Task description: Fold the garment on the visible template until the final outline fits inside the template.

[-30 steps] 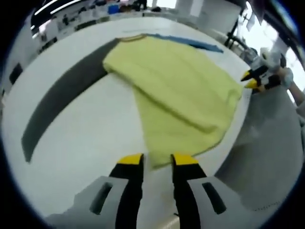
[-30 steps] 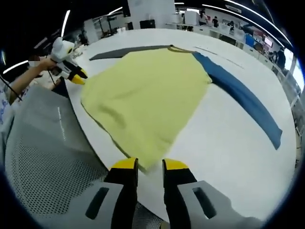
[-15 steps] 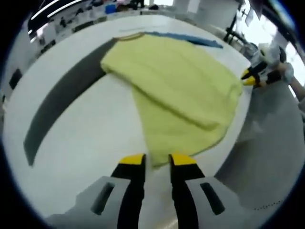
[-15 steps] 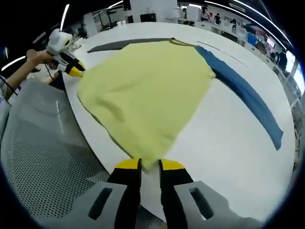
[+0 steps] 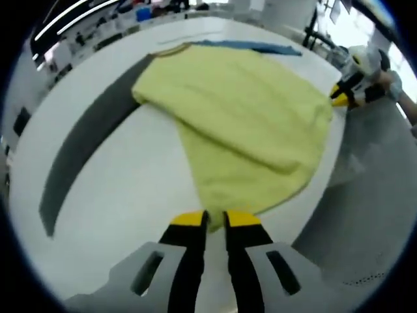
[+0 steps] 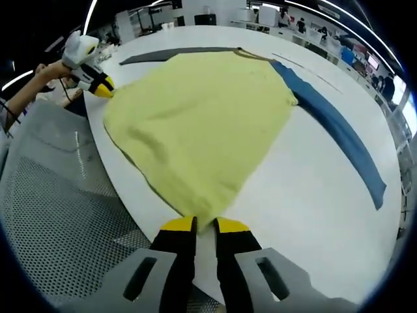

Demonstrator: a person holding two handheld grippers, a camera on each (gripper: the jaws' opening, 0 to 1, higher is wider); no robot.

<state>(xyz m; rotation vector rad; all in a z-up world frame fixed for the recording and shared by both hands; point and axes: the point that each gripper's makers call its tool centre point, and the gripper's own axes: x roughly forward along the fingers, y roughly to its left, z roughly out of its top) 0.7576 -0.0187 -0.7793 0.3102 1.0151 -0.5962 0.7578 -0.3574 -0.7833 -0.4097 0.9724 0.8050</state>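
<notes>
- No lettering, label, brand, number or sign reads anywhere in the left gripper view.
- Same story in the right gripper view: nothing legible.

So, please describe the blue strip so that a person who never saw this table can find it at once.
Start at the large white table and find the yellow garment spread on it. The blue strip lies flat along one side of the garment, its far end tucked under the cloth. A similar strip on the other side is dark grey; this one is blue.

The right gripper (image 6: pixel 204 226) pinches the near corner of the yellow garment (image 6: pixel 199 117), with the left gripper (image 6: pixel 98 83) at its far-left corner.
</notes>
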